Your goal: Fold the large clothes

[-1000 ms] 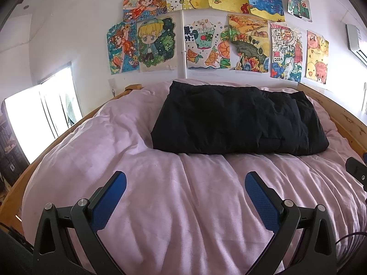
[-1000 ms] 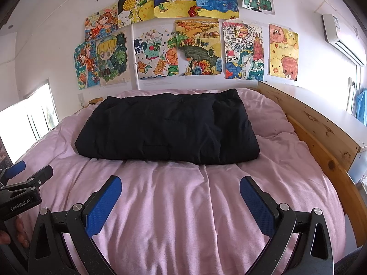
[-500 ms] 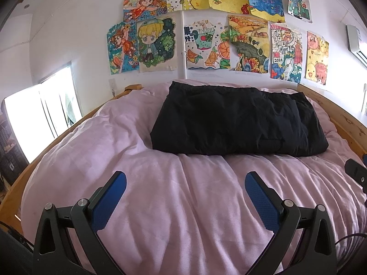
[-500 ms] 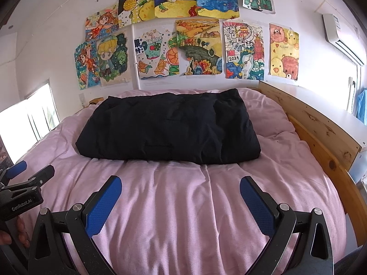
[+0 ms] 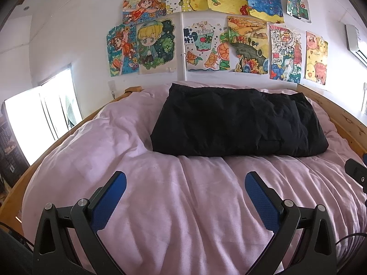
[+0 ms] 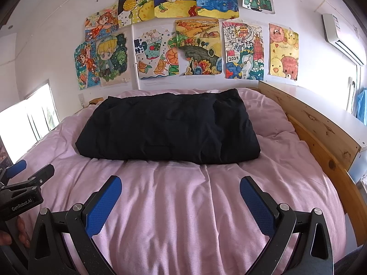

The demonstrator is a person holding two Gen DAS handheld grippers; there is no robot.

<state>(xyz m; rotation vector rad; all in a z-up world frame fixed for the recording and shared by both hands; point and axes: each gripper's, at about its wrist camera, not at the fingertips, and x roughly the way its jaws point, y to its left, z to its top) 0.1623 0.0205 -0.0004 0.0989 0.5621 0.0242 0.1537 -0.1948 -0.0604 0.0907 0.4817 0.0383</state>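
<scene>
A black garment (image 5: pixel 238 123) lies folded into a thick rectangle on the pink duvet (image 5: pixel 183 206), near the wall; it also shows in the right wrist view (image 6: pixel 169 128). My left gripper (image 5: pixel 185 183) is open and empty, held over the duvet well short of the garment. My right gripper (image 6: pixel 181 183) is open and empty too, also short of the garment. The left gripper shows at the left edge of the right wrist view (image 6: pixel 27 178). The right gripper's tip shows at the right edge of the left wrist view (image 5: pixel 355 171).
A wooden bed frame (image 6: pixel 321 142) runs along the right side, with a white ledge (image 6: pixel 332 112) behind it. Drawings (image 5: pixel 206 45) cover the wall behind the bed. A bright window (image 5: pixel 34 126) is on the left. An air conditioner (image 6: pixel 339 36) hangs upper right.
Both grippers have drifted back a little from the garment. Nothing else has moved.
</scene>
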